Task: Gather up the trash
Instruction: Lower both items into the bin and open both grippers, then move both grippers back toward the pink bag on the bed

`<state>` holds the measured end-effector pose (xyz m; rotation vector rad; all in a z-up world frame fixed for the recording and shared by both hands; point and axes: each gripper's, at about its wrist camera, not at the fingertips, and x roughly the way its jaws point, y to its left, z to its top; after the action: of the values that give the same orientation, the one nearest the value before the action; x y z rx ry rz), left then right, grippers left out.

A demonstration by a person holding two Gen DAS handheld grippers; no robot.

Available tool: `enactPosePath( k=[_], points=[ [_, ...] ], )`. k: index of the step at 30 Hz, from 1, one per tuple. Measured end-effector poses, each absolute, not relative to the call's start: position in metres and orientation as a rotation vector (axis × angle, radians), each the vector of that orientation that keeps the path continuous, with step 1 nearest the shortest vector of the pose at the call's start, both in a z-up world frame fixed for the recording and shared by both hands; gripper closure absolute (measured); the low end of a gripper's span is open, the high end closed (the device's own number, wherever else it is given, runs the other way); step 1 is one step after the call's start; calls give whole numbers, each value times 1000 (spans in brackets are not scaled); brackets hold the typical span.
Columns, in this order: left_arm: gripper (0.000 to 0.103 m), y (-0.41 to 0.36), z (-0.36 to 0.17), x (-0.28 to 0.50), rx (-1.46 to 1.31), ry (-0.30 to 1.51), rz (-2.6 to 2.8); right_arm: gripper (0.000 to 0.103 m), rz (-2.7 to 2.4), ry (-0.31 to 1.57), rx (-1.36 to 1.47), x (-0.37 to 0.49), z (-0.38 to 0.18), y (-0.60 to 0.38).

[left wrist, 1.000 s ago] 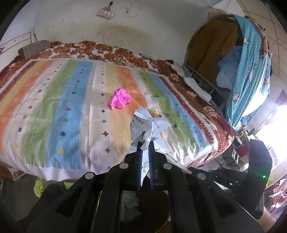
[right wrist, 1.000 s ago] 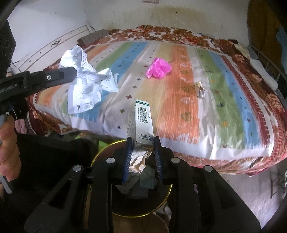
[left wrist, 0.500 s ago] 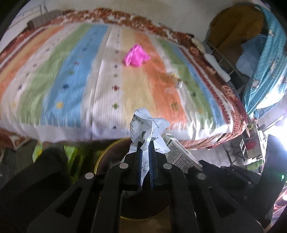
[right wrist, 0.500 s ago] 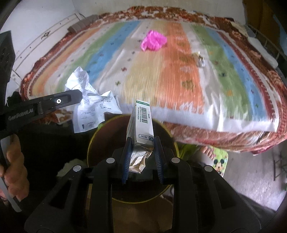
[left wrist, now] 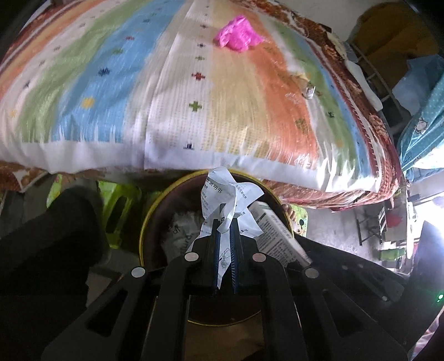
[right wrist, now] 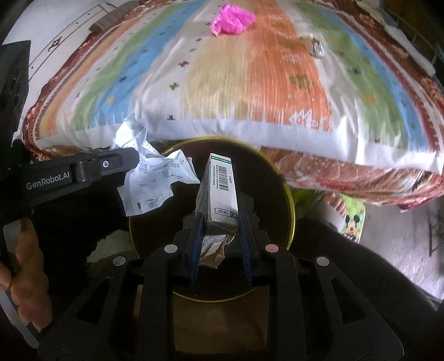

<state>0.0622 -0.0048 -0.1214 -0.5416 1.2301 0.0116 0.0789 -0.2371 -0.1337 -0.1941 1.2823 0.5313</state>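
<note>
A: What have the left tongs (left wrist: 225,222) got?

B: They're clamped tight on a crumpled printed paper (left wrist: 227,194), held over the mouth of the round bin (left wrist: 144,230) with the yellow rim, just in front of the bed's edge.

A: And the right tongs (right wrist: 220,222)?

B: Gripping a small carton (right wrist: 222,188) with a barcode, torn end between the pads, also above the bin opening, beside the paper.

A: Anything on the bed (right wrist: 249,83)?

B: A pink crumpled bag (right wrist: 231,19) lies well back on the striped cover, and a small shiny wrapper (right wrist: 316,48) sits apart to its right
</note>
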Motion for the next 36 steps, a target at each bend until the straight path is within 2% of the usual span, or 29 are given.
enactPosePath(
  k=[4, 6, 8, 12, 27, 30, 32, 36],
  points=[
    [96, -2, -130, 65, -564, 1262, 27, 79, 500, 1314, -180, 82, -141, -240],
    [90, -2, -131, 67, -567, 1265, 28, 76, 493, 1333, -167, 84, -143, -242],
    [61, 0, -134, 69, -587, 1278, 31, 71, 494, 1344, -150, 86, -144, -243],
    [59, 6, -131, 70, -613, 1267, 46, 61, 499, 1329, -142, 87, -141, -244],
    [44, 24, -91, 84, -511, 1146, 114, 54, 520, 1199, -169, 102, -108, -238],
    [39, 27, -81, 89, -496, 1123, 115, 49, 523, 1183, -166, 107, -102, -238],
    [31, 27, -75, 96, -477, 1113, 111, 48, 535, 1172, -155, 110, -97, -239],
    [28, 24, -66, 107, -429, 1103, 103, 45, 545, 1142, -135, 120, -84, -240]
  ],
)
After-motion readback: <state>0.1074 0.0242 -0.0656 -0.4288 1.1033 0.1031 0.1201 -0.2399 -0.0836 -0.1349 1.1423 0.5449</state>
